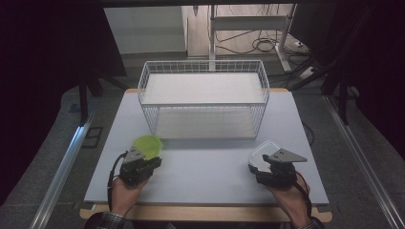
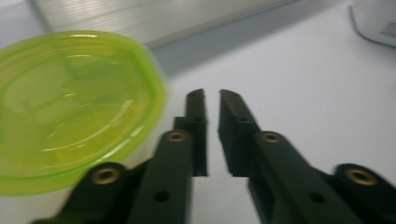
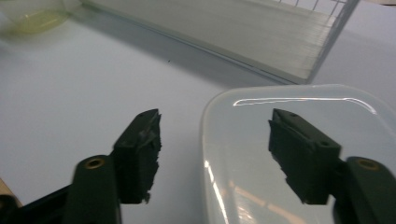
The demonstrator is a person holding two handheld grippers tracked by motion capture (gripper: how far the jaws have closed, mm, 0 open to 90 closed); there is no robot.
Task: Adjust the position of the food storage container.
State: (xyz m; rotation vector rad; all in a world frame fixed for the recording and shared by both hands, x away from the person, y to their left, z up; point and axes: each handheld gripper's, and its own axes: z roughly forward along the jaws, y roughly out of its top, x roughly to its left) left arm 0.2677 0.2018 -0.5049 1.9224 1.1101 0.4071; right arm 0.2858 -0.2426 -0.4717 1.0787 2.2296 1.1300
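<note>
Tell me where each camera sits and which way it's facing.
High view: above the person's side, looking forward and down at the white wire basket; forearms and both grippers show.
Left gripper view: along its nearly closed jaws, beside the translucent green plastic bowl.
Right gripper view: along open jaws straddling the clear plastic container's edge.
Shared: every view shows the basket.

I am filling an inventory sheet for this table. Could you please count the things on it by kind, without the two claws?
Green translucent bowl: 1
Clear plastic container with lid: 1
White wire basket: 1
Total: 3
</note>
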